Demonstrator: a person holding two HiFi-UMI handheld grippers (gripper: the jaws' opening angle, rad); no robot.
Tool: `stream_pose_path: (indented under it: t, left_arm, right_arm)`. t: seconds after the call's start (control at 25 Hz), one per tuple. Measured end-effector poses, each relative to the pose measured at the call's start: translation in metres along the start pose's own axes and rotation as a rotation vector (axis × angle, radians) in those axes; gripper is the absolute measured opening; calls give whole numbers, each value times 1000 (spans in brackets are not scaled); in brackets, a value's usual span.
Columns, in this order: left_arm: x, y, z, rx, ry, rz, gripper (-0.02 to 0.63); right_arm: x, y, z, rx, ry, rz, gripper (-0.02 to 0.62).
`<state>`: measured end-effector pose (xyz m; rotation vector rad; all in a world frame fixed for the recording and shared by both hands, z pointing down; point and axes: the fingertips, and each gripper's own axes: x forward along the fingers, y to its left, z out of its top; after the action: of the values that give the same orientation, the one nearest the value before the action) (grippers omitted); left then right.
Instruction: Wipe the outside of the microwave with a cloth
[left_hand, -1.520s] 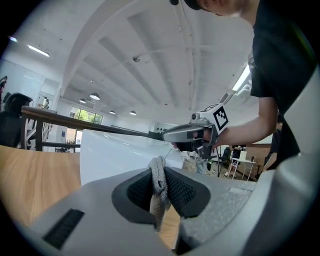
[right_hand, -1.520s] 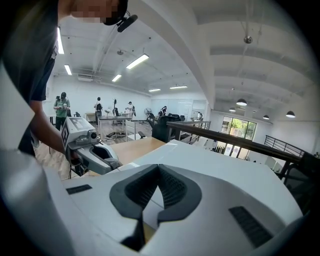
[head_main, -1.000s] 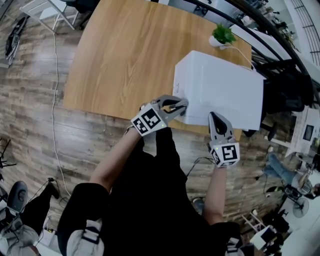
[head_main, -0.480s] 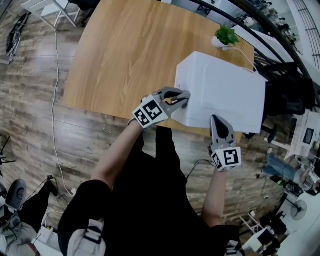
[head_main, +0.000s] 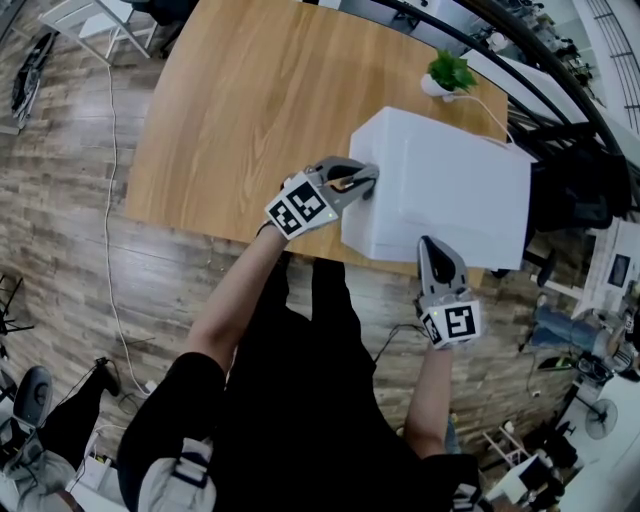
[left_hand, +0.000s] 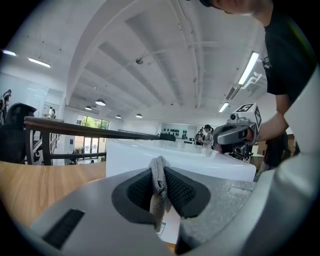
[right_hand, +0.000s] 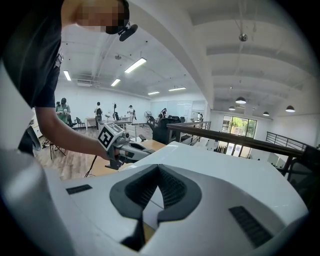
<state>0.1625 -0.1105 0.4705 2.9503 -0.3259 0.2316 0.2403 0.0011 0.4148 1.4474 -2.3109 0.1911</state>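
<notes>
A white microwave stands at the near right corner of the wooden table. My left gripper is shut on a small grey cloth, which it presses against the microwave's left front corner. The right gripper is shut with nothing in it and points at the microwave's near face, just below its front edge. In the right gripper view, the left gripper shows at the box's left corner.
A small potted plant stands on the table behind the microwave, with a white cord running from it. A railing curves past the table's far right. A cable lies on the wooden floor at the left. People stand in the room's background.
The left gripper has slid the cloth up and away along the microwave's left front corner. The right gripper has stayed nearly where it was.
</notes>
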Motion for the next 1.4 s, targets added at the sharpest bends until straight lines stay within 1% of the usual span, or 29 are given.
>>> stream_pose_path:
  t: [0.36, 0.56, 0.8, 0.92, 1.16, 1.4]
  left_arm:
    - [13, 37, 6, -3, 1, 25, 44]
    - [17, 51, 8, -14, -7, 31, 44]
    - [22, 71, 8, -19, -7, 42, 44]
    - [25, 79, 8, -12, 1, 49, 44]
    - [31, 94, 10, -5, 11, 62, 44]
    - [36, 105, 13, -14, 6, 75, 44]
  right_arm:
    - [1, 1, 1, -8, 6, 6, -2]
    - [-1, 3, 0, 2, 9, 19, -2]
    - [1, 4, 1, -2, 2, 15, -2]
    - [1, 4, 0, -11, 1, 12, -2]
    - [0, 3, 1, 3, 3, 9, -2]
    - [0, 2, 1, -7, 2, 3, -2]
